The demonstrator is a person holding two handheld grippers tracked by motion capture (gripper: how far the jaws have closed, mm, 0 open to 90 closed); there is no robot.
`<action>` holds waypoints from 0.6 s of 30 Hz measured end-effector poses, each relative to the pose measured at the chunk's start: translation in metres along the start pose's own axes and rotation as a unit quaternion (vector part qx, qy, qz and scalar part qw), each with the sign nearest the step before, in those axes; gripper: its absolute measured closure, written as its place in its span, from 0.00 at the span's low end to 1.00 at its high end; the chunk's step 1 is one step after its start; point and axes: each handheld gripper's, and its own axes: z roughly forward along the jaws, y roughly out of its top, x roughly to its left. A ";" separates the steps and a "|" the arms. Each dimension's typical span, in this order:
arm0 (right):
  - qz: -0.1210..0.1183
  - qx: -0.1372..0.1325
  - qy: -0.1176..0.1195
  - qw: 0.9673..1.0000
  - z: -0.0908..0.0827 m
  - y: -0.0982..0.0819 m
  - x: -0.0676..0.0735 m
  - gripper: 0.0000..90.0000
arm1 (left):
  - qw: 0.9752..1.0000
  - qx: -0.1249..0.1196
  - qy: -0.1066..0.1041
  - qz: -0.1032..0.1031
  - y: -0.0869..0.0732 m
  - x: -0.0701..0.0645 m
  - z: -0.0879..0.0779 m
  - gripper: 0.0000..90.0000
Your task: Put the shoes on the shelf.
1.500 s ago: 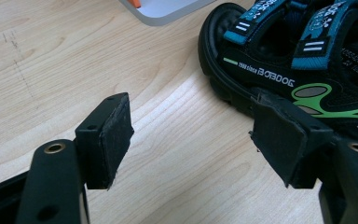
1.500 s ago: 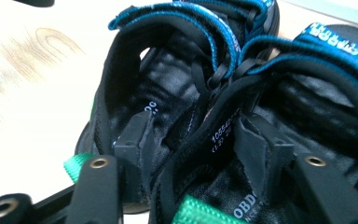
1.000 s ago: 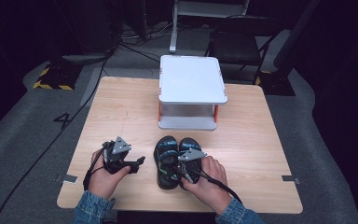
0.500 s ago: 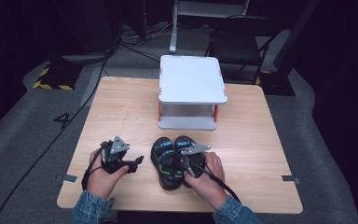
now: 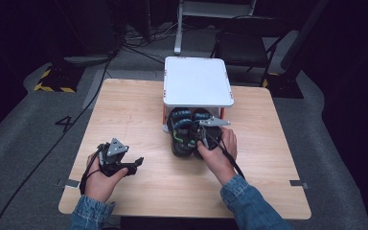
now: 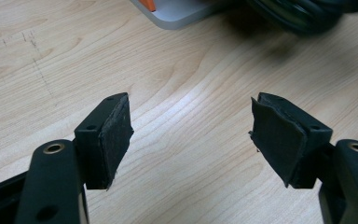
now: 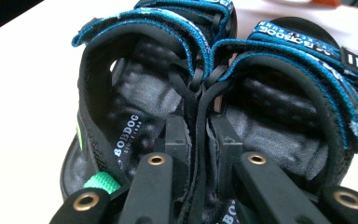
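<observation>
The pair of sandals [image 5: 187,132] lay at the middle of the desk [image 5: 124,115], toes at the near edge of the white two-tier rack [image 5: 197,81] and partly under its top shelf. By appearance, the work in hand was moving the pair into the rack's lower level. That step looked well advanced but unfinished: the heels lay outside the rack on the near side, and the grip had not been released.

The right tool [image 5: 202,139] was clamped on the sandals. Its jaws had just been closing, and the inner heel straps of both sandals were pinched together between them. The left tool [image 5: 124,165] rested at the near left of the desk, well apart from the sandals, its jaws spread wide with nothing between them.

The right gripper view showed what the high view could not: the two pads [image 7: 177,140] pressed on the adjoining black straps, the blue strap edging and the printed brand lettering on the footbeds. The left gripper view confirmed bare wood between that tool's pads [image 6: 116,135], with a corner of the rack base [image 6: 177,14] beyond. The high view alone showed the sandals' position relative to the rack.
</observation>
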 end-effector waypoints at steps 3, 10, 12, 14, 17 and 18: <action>-0.001 -0.007 -0.024 1.000 0.019 0.011 -0.010 0.89 | 1.000 -0.001 0.000 -0.001 0.000 0.001 -0.001 0.32; -0.008 -0.060 -0.060 0.996 0.054 0.020 -0.026 0.99 | 1.000 0.000 0.000 -0.006 -0.003 0.005 0.000 0.32; -0.006 -0.084 -0.062 0.994 0.054 0.026 -0.028 1.00 | 1.000 0.002 0.000 -0.009 -0.003 0.006 0.000 0.32; -0.010 -0.080 -0.060 0.995 0.053 0.030 -0.026 1.00 | 1.000 0.000 0.000 -0.011 -0.003 0.006 -0.001 0.32; -0.020 -0.077 -0.062 0.995 0.053 0.030 -0.025 1.00 | 1.000 -0.001 0.000 -0.010 -0.003 0.005 -0.001 0.32; -0.023 -0.077 -0.063 0.995 0.053 0.029 -0.025 1.00 | 1.000 0.000 0.000 -0.011 -0.003 0.005 -0.001 0.32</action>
